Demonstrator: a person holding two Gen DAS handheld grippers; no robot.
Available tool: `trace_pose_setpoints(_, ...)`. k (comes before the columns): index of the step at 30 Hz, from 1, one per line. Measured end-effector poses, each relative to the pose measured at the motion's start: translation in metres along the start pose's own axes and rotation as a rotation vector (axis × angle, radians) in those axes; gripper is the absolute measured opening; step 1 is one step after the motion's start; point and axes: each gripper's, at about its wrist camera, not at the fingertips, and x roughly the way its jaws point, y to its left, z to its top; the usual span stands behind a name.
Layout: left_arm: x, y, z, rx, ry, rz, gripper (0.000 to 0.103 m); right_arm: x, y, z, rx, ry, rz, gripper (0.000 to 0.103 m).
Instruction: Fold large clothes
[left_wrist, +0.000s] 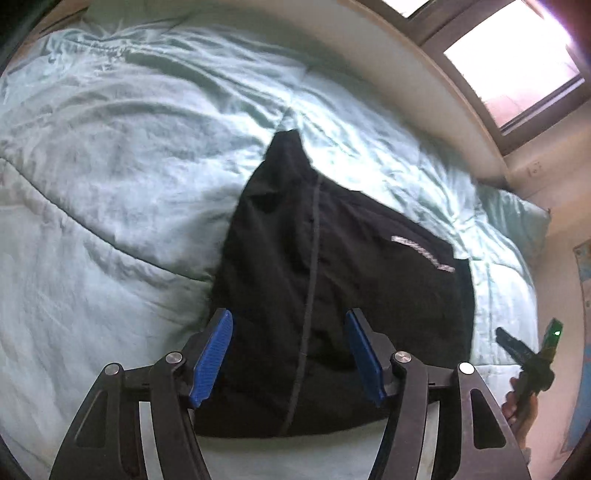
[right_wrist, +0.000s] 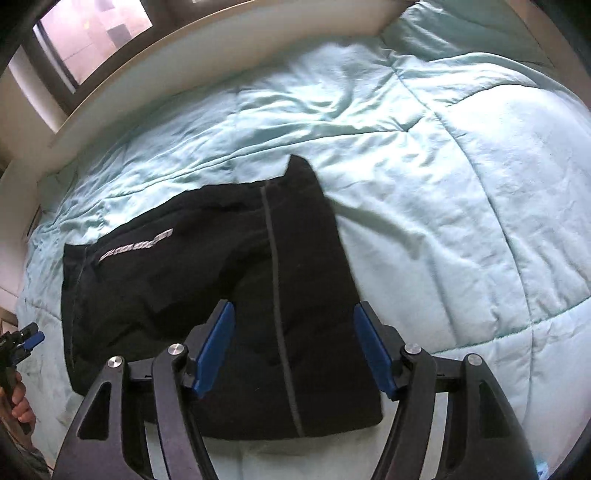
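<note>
A pale mint quilted comforter (left_wrist: 110, 177) covers the bed, a window (left_wrist: 517, 66) glowing behind the cream headboard ledge (right_wrist: 221, 48). On it lies the black garment (left_wrist: 332, 277), folded over on itself, a thin grey seam (right_wrist: 275, 277) running down it and a silver logo strip (left_wrist: 423, 253) on one panel. The left gripper (left_wrist: 290, 354) hangs above the near edge, blue pads (left_wrist: 212, 358) spread wide, nothing between them. The right gripper (right_wrist: 295, 349) is just as wide apart over the same hem, holding nothing.
</note>
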Motion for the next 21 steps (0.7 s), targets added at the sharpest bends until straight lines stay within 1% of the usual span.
trace_pose_setpoints(3, 0.023, 0.01, 0.006, -0.013, 0.023, 0.001, 0.065, 0.014, -0.012, 0.005, 0.016, 0.013, 0.01, 0.071)
trace_pose_setpoints(6, 0.038, 0.024, 0.01, -0.05, 0.032, -0.011, 0.065, 0.033, -0.024, 0.008, 0.044, 0.039, 0.039, 0.071)
trace_pose_setpoints(8, 0.047, 0.033, 0.012, -0.071, 0.033, -0.028, 0.065, 0.046, -0.028, 0.008, 0.057, 0.055, 0.047, 0.071)
trace_pose_setpoints(13, 0.063, 0.045, 0.016, -0.096, 0.052, -0.067, 0.065, 0.071, -0.037, 0.006, 0.094, 0.089, 0.115, 0.071)
trace_pose_setpoints(17, 0.079, 0.048, 0.016, -0.108, 0.085, -0.125, 0.065, 0.089, -0.038, 0.004, 0.104, 0.114, 0.139, 0.071)
trace_pose_setpoints(20, 0.091, 0.044, 0.016, -0.085, 0.101, -0.13, 0.065, 0.102, -0.037, 0.003, 0.104, 0.144, 0.165, 0.076)
trace_pose_setpoints(21, 0.095, 0.042, 0.016, -0.08, 0.107, -0.138, 0.065, 0.104, -0.036, 0.003, 0.101, 0.145, 0.171, 0.08)
